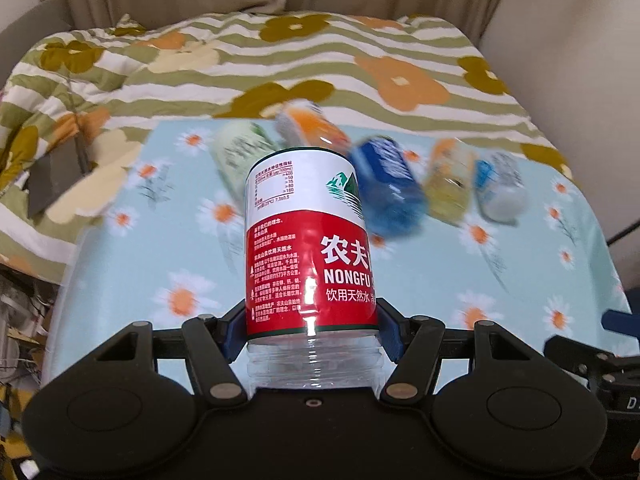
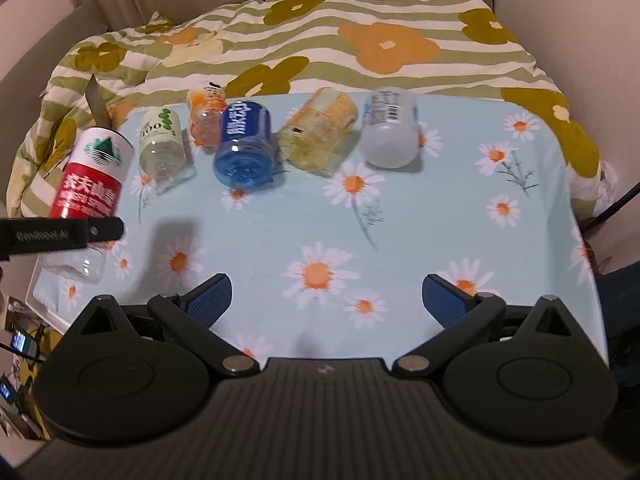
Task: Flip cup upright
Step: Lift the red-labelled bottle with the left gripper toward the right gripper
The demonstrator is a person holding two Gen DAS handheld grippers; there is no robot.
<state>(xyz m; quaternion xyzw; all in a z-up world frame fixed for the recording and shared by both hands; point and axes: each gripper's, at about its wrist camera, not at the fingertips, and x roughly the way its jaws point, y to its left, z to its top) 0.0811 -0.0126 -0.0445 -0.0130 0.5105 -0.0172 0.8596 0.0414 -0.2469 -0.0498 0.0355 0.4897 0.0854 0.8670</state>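
My left gripper [image 1: 310, 330] is shut on a red-and-white Nongfu cup [image 1: 308, 240], made from a cut bottle, and holds it above the table, tilted away from me. The same cup [image 2: 92, 176] shows at the far left of the right wrist view, held by the left gripper's black finger [image 2: 64, 234]. My right gripper [image 2: 326, 300] is open and empty above the near part of the table.
Several other cut-bottle cups lie on their sides in a row at the back of the daisy-print table [image 2: 400, 240]: a green one [image 2: 162, 140], orange [image 2: 206, 114], blue [image 2: 244, 146], yellow [image 2: 318, 132] and white [image 2: 390, 130]. A striped flower quilt [image 2: 360, 32] lies behind.
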